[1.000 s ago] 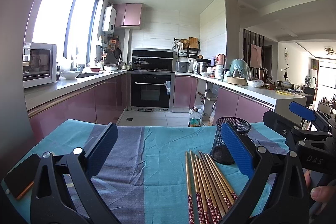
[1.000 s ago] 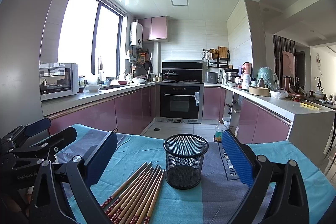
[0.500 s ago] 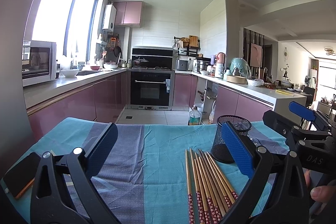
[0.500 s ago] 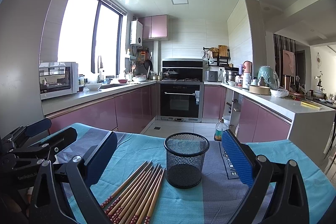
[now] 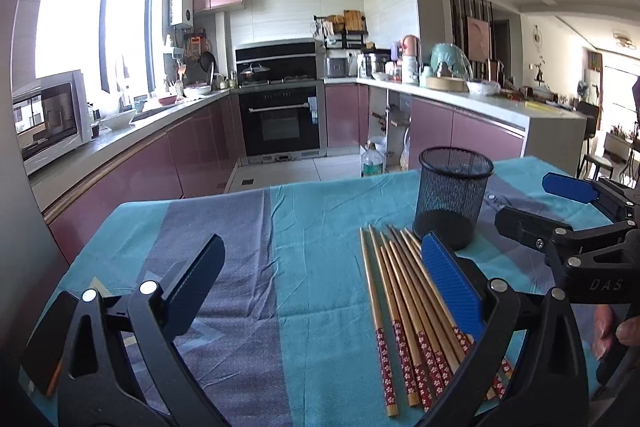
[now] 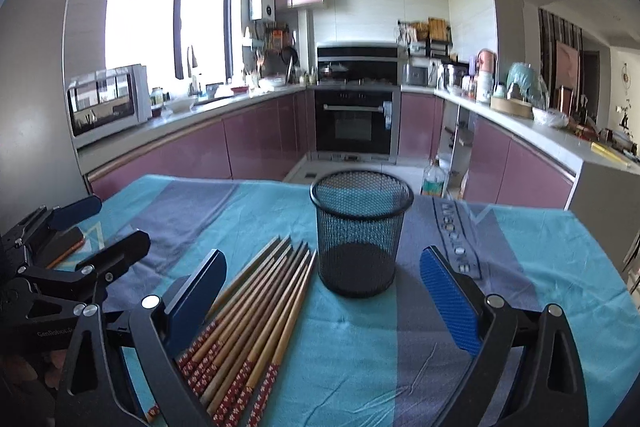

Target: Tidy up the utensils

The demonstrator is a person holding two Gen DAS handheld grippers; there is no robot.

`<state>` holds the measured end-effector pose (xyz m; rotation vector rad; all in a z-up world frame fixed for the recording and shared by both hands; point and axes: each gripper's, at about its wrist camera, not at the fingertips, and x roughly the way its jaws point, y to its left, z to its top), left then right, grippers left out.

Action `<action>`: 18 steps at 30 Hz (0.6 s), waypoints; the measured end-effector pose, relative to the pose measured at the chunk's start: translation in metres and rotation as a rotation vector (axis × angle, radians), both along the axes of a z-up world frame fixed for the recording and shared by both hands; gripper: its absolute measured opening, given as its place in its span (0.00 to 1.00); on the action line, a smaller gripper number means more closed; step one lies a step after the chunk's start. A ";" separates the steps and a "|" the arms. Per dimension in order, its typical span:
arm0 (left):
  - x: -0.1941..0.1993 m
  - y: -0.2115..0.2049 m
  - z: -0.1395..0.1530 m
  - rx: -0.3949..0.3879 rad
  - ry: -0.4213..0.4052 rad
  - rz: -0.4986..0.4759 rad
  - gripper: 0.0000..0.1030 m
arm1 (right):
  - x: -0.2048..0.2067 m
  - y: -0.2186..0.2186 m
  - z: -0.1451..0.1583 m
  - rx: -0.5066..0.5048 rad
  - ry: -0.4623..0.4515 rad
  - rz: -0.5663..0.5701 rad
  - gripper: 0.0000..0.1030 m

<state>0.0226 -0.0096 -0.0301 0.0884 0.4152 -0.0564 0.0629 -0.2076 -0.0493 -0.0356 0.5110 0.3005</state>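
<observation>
- Left wrist view: left gripper (image 5: pixel 320 281) spread wide, nothing between its blue pads, hovering over the teal-and-purple striped tablecloth (image 5: pixel 240 267).
- Bundle of wooden chopsticks with red flower-patterned ends (image 5: pixel 404 311) lies flat on the cloth at about 4 o'clock of this view, tips fanning toward the black wire-mesh cylindrical holder (image 5: pixel 454 199), which stands upright at 2 o'clock, just beyond the tips.
- Right-hand pad of this gripper overlaps part of the bundle in the picture (contact can't be told).
- Right wrist view: right gripper (image 6: pixel 322 303) wide but its jaws are closing a little; only bare cloth and the holder's base sit between the pads, nothing pressed.
- Here the chopsticks sit at 7 o'clock, the holder dead centre, the left gripper at 9 o'clock.
- Progress, judged: barely started. Holder looks empty through the mesh; every chopstick seen is on the table.
- Left to do: pick the sticks up and stand them in the holder.
- Sticks look thin, smooth and tightly packed side by side (probably fiddly to separate one from the cloth).
</observation>
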 end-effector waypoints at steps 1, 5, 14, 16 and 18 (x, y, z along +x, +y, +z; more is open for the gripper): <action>0.004 0.000 -0.003 0.006 0.028 -0.008 0.91 | 0.007 0.000 -0.009 -0.003 0.058 0.008 0.79; 0.021 -0.004 -0.017 0.037 0.130 -0.050 0.82 | 0.026 0.006 -0.039 -0.011 0.238 0.035 0.64; 0.061 -0.010 -0.053 0.048 0.314 -0.118 0.68 | 0.040 0.016 -0.054 -0.030 0.362 0.059 0.54; 0.067 -0.013 -0.058 0.060 0.339 -0.125 0.65 | 0.043 0.019 -0.057 -0.046 0.382 0.057 0.51; 0.071 -0.016 -0.062 0.074 0.356 -0.133 0.63 | 0.044 0.020 -0.059 -0.037 0.396 0.063 0.51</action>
